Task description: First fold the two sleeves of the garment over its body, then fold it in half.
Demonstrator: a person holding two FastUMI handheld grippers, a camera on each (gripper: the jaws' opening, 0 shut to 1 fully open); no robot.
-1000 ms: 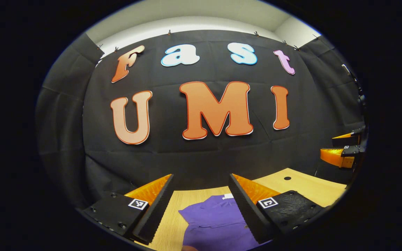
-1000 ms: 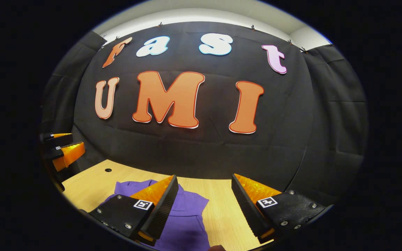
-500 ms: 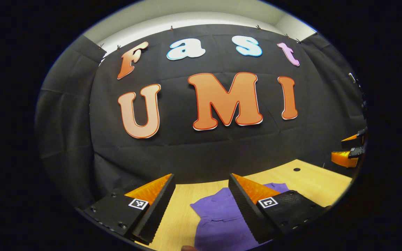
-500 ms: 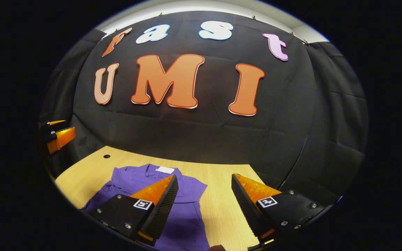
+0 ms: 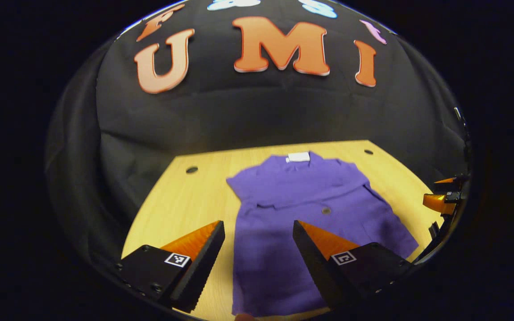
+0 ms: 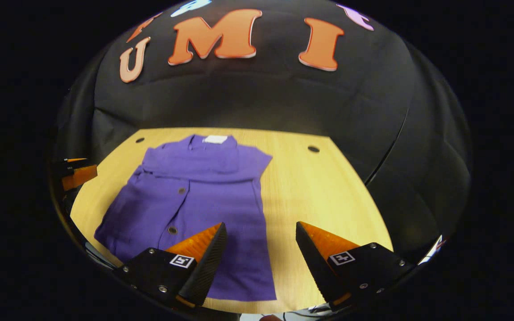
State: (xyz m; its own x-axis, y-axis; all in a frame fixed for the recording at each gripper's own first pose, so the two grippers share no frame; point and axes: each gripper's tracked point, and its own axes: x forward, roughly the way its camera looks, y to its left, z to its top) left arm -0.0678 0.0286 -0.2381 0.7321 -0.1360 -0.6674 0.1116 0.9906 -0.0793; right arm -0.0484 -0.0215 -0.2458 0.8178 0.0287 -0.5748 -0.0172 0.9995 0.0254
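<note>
1. Garment (image 5: 304, 209) first: it's a purple button-up lying flat on the wooden surface (image 5: 185, 200), collar with its white tag at the far end by the booth wall, hem at the near edge. So the long axis runs straight away from both tongs.
2. Left tongs (image 5: 257, 229): hanging above the near-left part of the shirt, spread wide with nothing in them. In the left gripper view the shirt's left edge runs up between the two fingers, and the short left sleeve (image 5: 246, 187) is ahead and a touch left.
3. Right tongs (image 6: 260, 232): same deal, gaping and empty, over the near-right hem. In the right gripper view the shirt's right edge sits between the fingers, and the right sleeve (image 6: 254, 160) is up ahead near the collar.
4. My read: neither sleeve looks folded in yet, so each one goes to the tongs on its own side, reaching forward along the shirt.
</note>
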